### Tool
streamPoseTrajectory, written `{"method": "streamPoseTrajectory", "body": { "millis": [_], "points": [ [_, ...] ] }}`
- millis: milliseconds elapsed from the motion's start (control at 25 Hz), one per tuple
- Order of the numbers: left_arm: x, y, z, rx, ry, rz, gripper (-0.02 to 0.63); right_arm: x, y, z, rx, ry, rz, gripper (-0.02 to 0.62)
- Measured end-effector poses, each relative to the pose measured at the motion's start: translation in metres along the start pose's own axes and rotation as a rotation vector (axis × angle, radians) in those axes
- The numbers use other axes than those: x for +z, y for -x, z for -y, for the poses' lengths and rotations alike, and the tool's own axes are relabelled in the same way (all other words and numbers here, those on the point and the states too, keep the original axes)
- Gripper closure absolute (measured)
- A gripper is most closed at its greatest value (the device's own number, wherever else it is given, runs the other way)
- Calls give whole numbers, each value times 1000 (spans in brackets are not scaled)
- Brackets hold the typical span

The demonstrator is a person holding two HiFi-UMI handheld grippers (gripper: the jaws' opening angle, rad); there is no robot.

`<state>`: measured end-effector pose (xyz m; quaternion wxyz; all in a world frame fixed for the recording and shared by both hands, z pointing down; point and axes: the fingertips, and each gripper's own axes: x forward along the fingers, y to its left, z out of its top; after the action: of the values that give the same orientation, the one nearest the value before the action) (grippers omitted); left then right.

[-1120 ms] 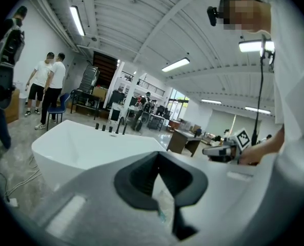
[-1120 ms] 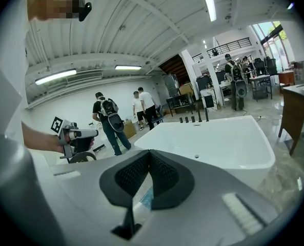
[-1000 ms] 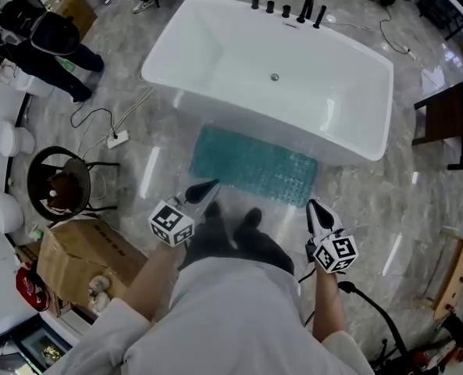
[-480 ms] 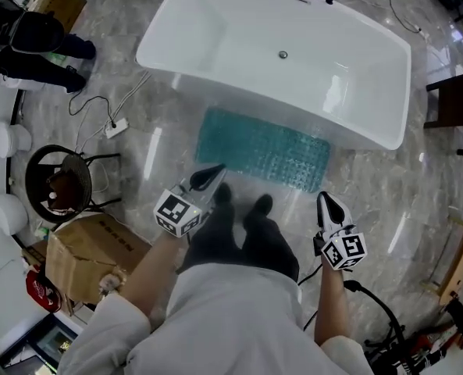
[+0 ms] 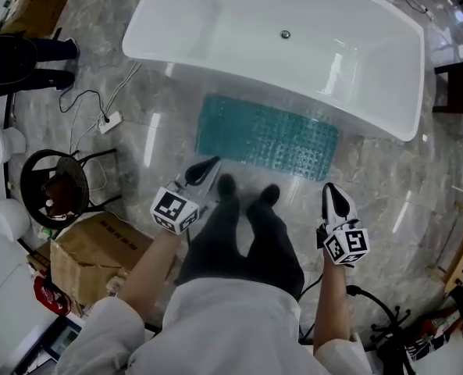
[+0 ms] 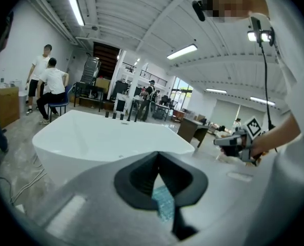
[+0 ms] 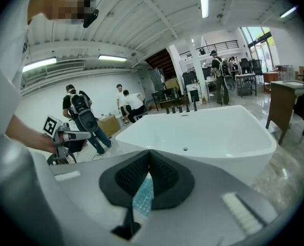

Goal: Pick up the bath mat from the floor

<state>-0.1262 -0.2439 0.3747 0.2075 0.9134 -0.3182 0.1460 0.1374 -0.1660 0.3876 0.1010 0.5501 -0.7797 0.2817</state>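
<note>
The teal bath mat (image 5: 266, 137) lies flat on the marble floor against the near side of the white bathtub (image 5: 215, 22). My left gripper (image 5: 208, 166) hovers shut just short of the mat's near left corner, empty. Off the mat's near right corner, my right gripper (image 5: 333, 194) is shut and empty too. In the left gripper view the jaws meet at the tip (image 6: 158, 155), and a sliver of mat (image 6: 163, 203) shows below them. In the right gripper view the gripper (image 7: 149, 152) is likewise shut, with a bit of mat (image 7: 143, 193) under it. Both grippers are well above the floor.
The person's black shoes (image 5: 227, 184) stand at the mat's near edge. A cardboard box (image 5: 90, 256) and a round black stool (image 5: 55, 182) are at the left. A power strip with cables (image 5: 106, 121) lies on the floor. A dark table (image 5: 459, 84) stands at right. Another person (image 5: 12, 57) is far left.
The person has stepped closer, so the shoes now reach the mat's near edge. Both grippers stay shut and empty, held at about the same height.
</note>
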Motion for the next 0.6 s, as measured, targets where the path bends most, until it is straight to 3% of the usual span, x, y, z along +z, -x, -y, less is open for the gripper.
{"method": "streamPoseTrajectory", "body": {
  "millis": [600],
  "points": [
    [-179,-108,-94,83,40,-37,592,-164,-126,113,-20,-33,-74,565]
  ]
}}
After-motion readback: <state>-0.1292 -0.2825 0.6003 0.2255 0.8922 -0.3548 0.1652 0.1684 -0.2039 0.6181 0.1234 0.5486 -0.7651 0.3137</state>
